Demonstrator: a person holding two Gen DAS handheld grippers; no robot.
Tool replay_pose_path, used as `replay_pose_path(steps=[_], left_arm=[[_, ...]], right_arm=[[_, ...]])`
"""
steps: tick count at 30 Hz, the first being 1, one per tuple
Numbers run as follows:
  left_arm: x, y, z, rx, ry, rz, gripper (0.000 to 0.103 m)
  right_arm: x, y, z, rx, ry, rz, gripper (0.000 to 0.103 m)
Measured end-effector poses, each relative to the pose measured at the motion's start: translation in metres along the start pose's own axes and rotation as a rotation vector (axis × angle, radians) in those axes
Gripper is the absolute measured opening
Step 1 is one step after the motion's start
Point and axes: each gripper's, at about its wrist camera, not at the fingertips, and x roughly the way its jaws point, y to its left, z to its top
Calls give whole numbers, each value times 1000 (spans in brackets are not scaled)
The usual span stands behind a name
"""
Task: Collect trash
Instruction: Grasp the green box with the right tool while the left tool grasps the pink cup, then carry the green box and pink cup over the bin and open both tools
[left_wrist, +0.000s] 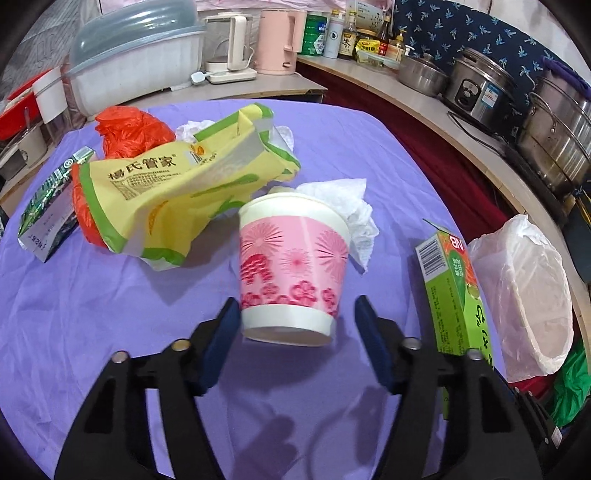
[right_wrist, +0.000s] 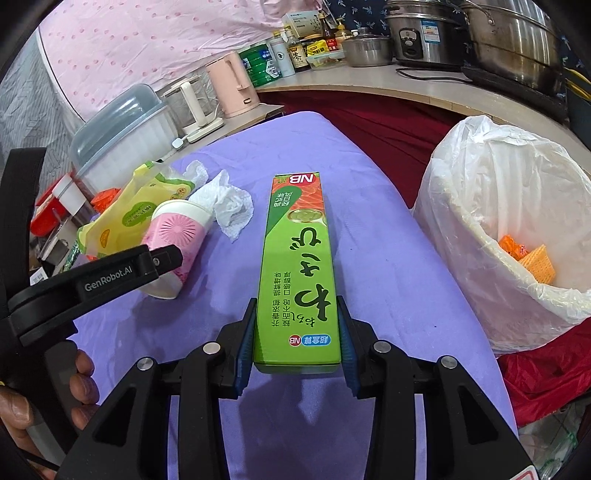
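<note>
A pink-and-white paper cup (left_wrist: 295, 258) stands on the purple tablecloth (left_wrist: 110, 314), leaning slightly. My left gripper (left_wrist: 298, 304) is open around its base: the left pad touches the cup's side, and a gap shows at the right pad. In the right wrist view the cup (right_wrist: 177, 236) sits behind the left gripper's black finger (right_wrist: 162, 258). My right gripper (right_wrist: 297, 306) is shut on the near end of a long green box (right_wrist: 295, 258), held above the cloth and pointing away. The green box (left_wrist: 450, 288) shows at the right of the left wrist view.
A bin lined with a white bag (right_wrist: 480, 206) stands right of the table and holds orange scraps. A yellow-green packet (left_wrist: 166, 192), orange plastic bag (left_wrist: 129, 129), crumpled tissue (left_wrist: 351, 206) and silver carton (left_wrist: 48, 214) lie behind the cup. Kettles and pots line the counter.
</note>
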Motion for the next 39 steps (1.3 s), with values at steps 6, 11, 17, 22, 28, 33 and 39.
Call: replay_pose_path(steps=[6, 11, 17, 22, 28, 33, 39], left_arm=[[-8, -6, -4, 13, -11, -5, 51], [-27, -16, -9, 29, -35, -14, 51], [-48, -27, -11, 48, -60, -23, 51], [-67, -45, -14, 72, -84, -30, 51], [-81, -73, -18, 113, -102, -43, 51], [-89, -104, -23, 159, -110, -61, 51], [-91, -148, -29, 221, -109, -89, 51]], right_arm=[[-3, 0, 0, 4, -2, 15, 38], [-15, 0, 3, 6, -25, 26, 38], [-39, -6, 8, 25, -71, 34, 38], [-62, -19, 12, 47, -115, 38, 38], [-88, -38, 15, 75, -163, 34, 38], [-105, -63, 16, 109, -195, 15, 38], [-123, -108, 17, 158, -223, -36, 38]])
